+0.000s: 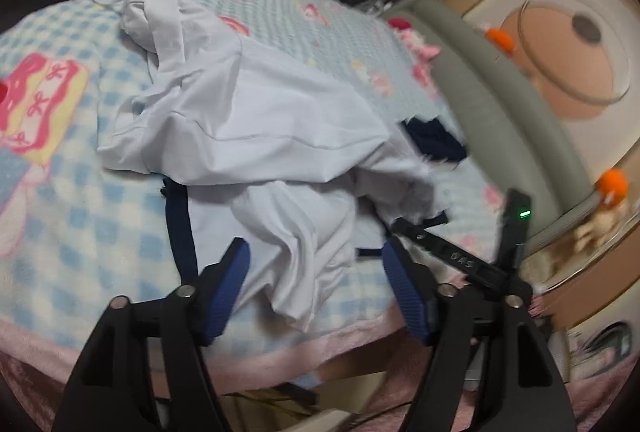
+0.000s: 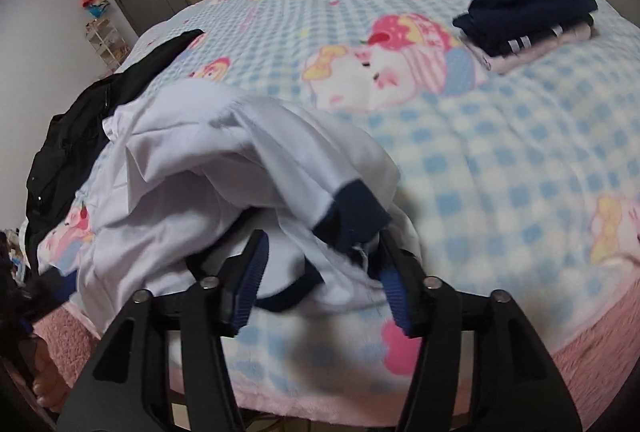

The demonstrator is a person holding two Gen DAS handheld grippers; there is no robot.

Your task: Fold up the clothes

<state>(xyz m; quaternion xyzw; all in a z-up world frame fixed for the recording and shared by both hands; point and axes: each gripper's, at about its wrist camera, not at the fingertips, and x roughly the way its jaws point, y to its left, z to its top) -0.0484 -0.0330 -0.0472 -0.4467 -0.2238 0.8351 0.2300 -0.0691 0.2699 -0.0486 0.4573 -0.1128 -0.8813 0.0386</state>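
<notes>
White cloth with navy trim, a crumpled shirt (image 1: 248,119) lies on the blanket (image 1: 72,191), a fleecy blue-and-white check printed with pink cartoon figures. Seen from the left gripper (image 1: 316,268), the shirt spreads ahead of the fingers and up to their left, and one loose fold hangs down between the two blue pads (image 1: 230,288) near the blanket's pink edge. Both pads stand wide apart with nothing pinched; whether the fold touches either pad is unclear. A navy strip of trim runs just ahead of the left pad. Beyond the right finger sits the other tool, black, with a small green light.

From the right gripper (image 2: 320,268), the shirt (image 2: 224,167) bunches up ahead and to the left, and its navy cuff (image 2: 352,216) lies across the gap just in front of the right pad (image 2: 396,296). These fingers are also spread wide; white cloth and navy trim sit between them, but no grip on it shows, and motion blur hides any contact.

Far ahead to the right of this gripper rests a folded stack (image 2: 528,15), navy on top, pale pink beneath, well apart from the shirt. A black garment (image 2: 92,119) lies to the left, past the shirt and touching its far edge.
</notes>
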